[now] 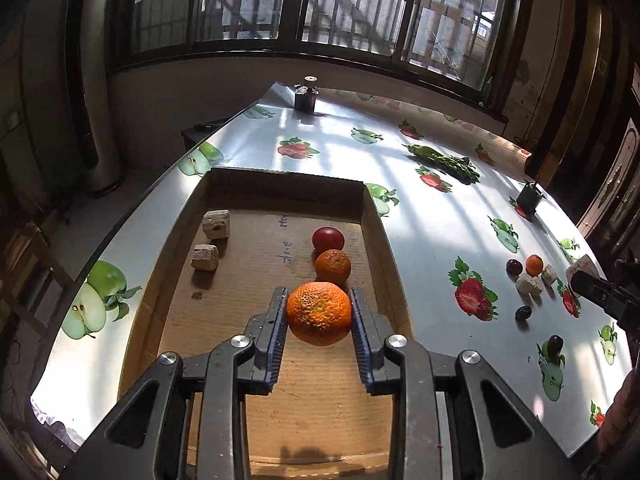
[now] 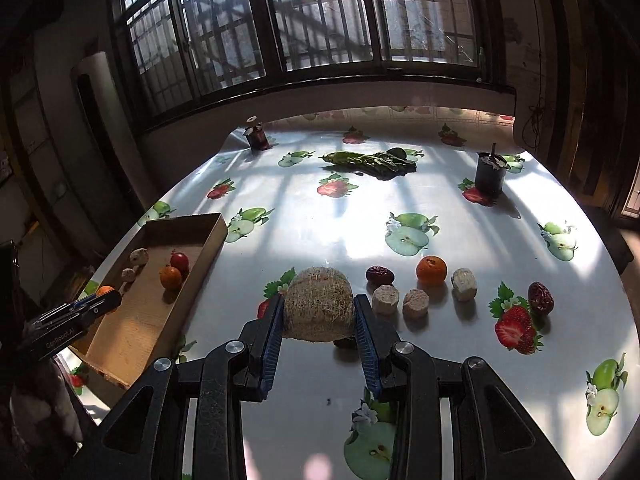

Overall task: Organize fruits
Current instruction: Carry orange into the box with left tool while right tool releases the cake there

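My left gripper (image 1: 319, 310) is shut on an orange (image 1: 319, 313) and holds it over the cardboard tray (image 1: 376, 216). In the tray lie a smaller orange (image 1: 333, 266), a red fruit (image 1: 328, 239) and two beige blocks (image 1: 216, 224). My right gripper (image 2: 319, 312) is shut on a rough beige block (image 2: 318, 304) just above the table, right of the tray (image 2: 208, 240). Beyond it on the table lie an orange (image 2: 431, 269), two dark dates (image 2: 379, 274), and three beige blocks (image 2: 415, 303).
The table (image 2: 320, 220) has a glossy fruit-print cloth. Green leafy vegetables (image 2: 372, 160) lie at the far middle. A dark cup (image 2: 490, 174) stands far right, and a small dark jar (image 2: 258, 136) far left. The table edge runs left of the tray.
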The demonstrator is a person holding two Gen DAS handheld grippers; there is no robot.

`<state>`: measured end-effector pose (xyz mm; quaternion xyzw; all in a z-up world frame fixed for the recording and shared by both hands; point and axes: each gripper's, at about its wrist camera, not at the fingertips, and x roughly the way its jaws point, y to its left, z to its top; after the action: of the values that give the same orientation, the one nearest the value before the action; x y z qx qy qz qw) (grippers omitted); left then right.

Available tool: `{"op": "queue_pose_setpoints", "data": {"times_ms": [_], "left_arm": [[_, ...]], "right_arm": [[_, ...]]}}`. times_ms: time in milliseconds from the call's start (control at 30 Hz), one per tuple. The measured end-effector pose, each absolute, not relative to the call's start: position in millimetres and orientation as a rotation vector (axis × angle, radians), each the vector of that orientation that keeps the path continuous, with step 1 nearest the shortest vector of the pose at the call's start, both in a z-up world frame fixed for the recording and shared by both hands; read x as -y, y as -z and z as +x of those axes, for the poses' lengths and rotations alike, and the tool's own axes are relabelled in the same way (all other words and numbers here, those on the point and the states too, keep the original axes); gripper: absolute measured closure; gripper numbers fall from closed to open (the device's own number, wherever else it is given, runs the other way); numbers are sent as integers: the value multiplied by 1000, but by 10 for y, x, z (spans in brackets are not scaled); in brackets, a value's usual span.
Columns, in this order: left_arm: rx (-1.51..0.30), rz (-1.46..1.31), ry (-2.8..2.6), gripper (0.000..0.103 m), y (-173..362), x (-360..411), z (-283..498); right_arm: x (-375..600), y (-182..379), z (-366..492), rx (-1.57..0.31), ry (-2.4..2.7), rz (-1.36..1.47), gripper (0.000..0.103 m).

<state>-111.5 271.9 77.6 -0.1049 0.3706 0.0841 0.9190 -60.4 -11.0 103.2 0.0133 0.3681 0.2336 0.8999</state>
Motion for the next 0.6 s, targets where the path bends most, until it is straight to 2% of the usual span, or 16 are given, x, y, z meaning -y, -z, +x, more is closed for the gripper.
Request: {"op": "queue_pose_setpoints", "data": {"times_ms": [367,600], "left_arm": [[-1014,-254,-263,74,-343,-3456,-621],[-1062,-288,-268,73,-173,-3598,-579]], "right_arm": [[-1614,-528,-506,-933,-739,-133,65],[-2087,-243,-388,-991,-736,-225,65]]}}
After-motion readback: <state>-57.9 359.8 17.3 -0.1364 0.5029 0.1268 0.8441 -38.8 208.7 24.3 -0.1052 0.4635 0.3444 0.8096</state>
